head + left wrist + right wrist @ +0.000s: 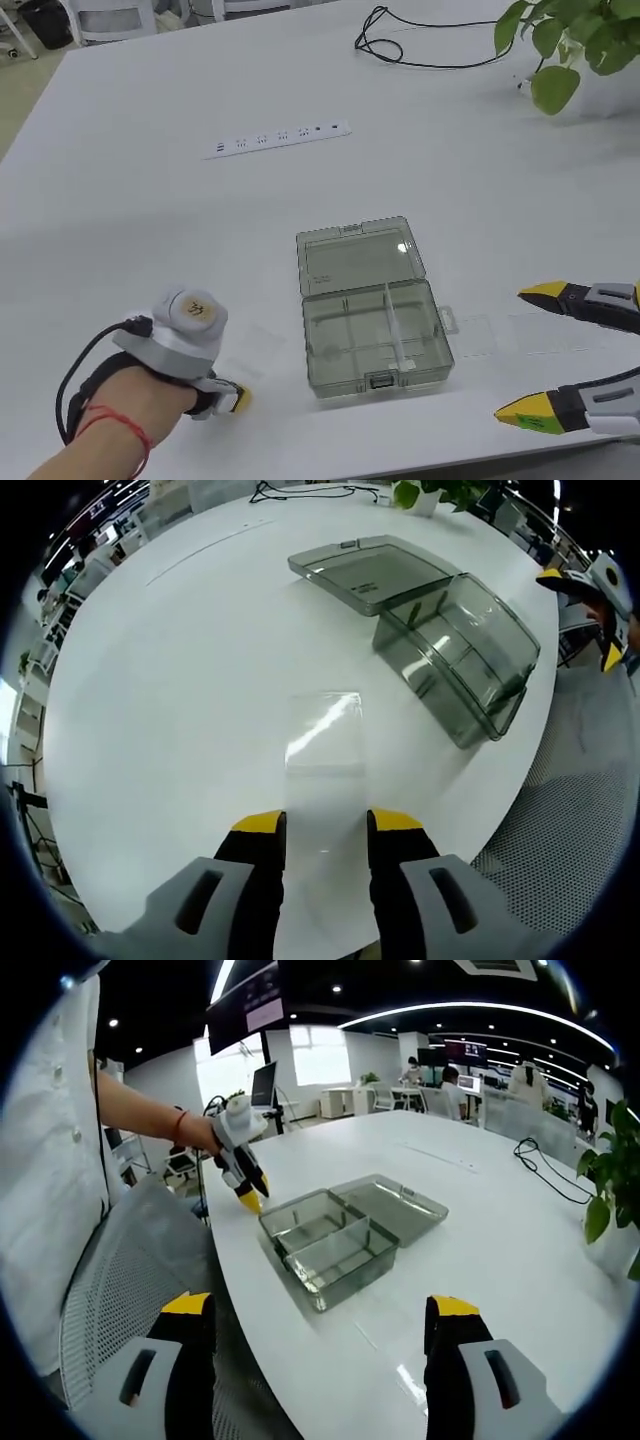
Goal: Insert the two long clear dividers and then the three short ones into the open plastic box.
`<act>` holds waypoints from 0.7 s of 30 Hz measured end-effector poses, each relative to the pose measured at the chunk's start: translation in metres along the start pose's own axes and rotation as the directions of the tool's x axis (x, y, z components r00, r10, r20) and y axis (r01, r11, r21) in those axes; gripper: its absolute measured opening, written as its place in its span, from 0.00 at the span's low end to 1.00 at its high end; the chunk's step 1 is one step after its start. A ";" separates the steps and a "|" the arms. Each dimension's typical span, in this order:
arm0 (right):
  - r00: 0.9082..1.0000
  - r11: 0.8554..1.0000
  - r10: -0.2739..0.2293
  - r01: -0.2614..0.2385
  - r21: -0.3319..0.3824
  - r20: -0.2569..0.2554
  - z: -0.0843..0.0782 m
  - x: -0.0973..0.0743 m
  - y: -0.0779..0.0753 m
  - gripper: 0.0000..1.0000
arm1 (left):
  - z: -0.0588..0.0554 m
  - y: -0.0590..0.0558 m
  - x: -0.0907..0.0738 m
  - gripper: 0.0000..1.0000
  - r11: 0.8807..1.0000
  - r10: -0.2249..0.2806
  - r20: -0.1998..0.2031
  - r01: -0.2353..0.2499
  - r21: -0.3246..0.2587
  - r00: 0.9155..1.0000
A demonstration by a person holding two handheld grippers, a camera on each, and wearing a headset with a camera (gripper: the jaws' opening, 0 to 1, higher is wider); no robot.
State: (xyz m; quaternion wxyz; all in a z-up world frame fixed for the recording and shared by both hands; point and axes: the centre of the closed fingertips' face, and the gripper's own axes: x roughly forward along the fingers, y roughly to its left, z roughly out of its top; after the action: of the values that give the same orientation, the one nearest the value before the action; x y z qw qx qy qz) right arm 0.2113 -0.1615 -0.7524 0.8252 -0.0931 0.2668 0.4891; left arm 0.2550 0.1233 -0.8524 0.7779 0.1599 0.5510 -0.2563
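**Left tool (328, 828) narrow, right tool (320, 1310) wide, the box between them**

The one plastic box (340, 330) lies open near the front edge of the white tabletop (150, 200), with its lid laid flat behind it. One long divider (392, 325) stands upright inside and runs from the back wall to the front wall.

Just right of the box a clear strip (520, 335) lies flat on the tabletop, between the box and the right tool. I cannot tell if it is one piece or more. Left of the box one short divider (322, 730) lies flat, between the box and the left tool.

The left tool has its two jaws apart by a narrow gap, and I see nothing held in them. A hand (150, 400) with a red cord at the wrist holds it low over the tabletop, with the tips toward the box. The right tool hovers at the right side with its jaws spread wide, and it also points toward the box.

Farther back lie one white power strip (280, 138) and one black cable (420, 45). One green plant (570, 40) stands at the far right corner. All three are well apart from the box.
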 end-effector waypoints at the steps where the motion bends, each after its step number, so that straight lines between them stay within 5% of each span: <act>1: 1.000 1.000 0.000 0.000 0.000 -0.001 0.000 0.000 0.000 0.87 | 0.000 0.000 0.000 0.31 1.000 -0.001 0.003 0.001 -0.003 1.000; 14: 1.000 1.000 -0.002 0.002 0.003 -0.010 0.005 0.003 0.002 0.87 | -0.001 -0.005 -0.005 0.30 0.995 -0.049 0.064 0.054 -0.089 0.997; 21: 1.000 1.000 -0.009 0.009 0.008 -0.010 0.015 0.005 0.003 0.85 | 0.007 -0.011 -0.018 0.30 0.976 -0.086 0.166 0.117 -0.185 0.982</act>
State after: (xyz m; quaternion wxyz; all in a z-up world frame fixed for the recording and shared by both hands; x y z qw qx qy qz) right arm 0.2159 -0.1500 -0.7422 0.8265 -0.0934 0.2723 0.4837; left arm 0.2496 0.1146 -0.8324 0.8166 0.0341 0.5180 -0.2525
